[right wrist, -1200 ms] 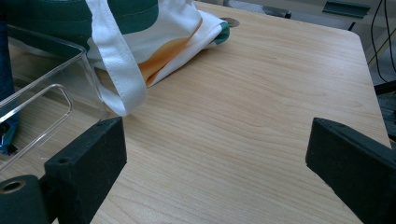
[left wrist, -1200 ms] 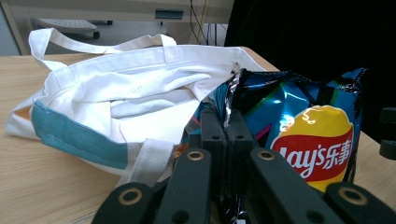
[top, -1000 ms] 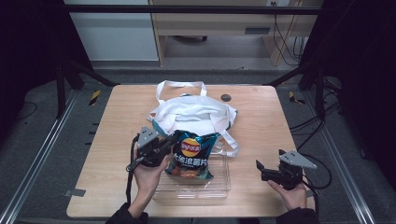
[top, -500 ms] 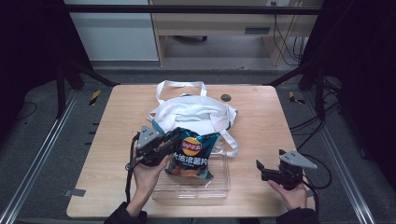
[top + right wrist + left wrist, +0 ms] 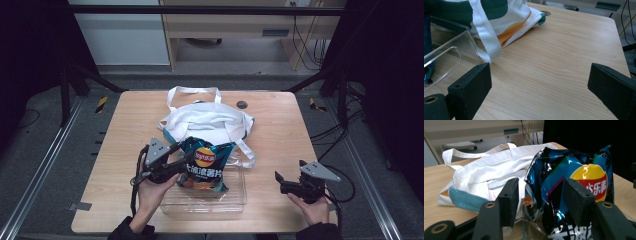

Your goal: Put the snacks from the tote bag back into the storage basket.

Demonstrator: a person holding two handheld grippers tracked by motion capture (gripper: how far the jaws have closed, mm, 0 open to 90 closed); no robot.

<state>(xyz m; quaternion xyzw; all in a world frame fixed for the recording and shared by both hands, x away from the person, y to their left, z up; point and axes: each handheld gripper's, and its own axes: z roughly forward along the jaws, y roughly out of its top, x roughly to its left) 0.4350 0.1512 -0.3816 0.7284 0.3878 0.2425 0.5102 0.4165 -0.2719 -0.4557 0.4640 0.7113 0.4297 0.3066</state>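
Observation:
A blue chip bag (image 5: 205,167) stands with its lower end in a clear plastic bin (image 5: 200,209) at the table's front middle. My left gripper (image 5: 182,160) is at the bag's left edge. Its jaws have just been opening. In the left gripper view the bag's crinkled edge (image 5: 544,177) sits between the spread pads of my left gripper (image 5: 541,200), which do not press on it. A white tote bag (image 5: 210,120) (image 5: 491,172) lies behind the chip bag. My right gripper (image 5: 280,182) (image 5: 541,85) rests wide open over bare wood at the front right.
The wooden table (image 5: 280,125) has a small round grommet (image 5: 242,104) near its back edge. The bin's clear wall (image 5: 446,50) and a tote strap (image 5: 486,37) lie to the left in the right gripper view. Dark floor and metal rails surround the table.
The left gripper's jaws have spread apart at the chip bag's left edge. The bag stays standing in the bin. Neither hand has shifted.

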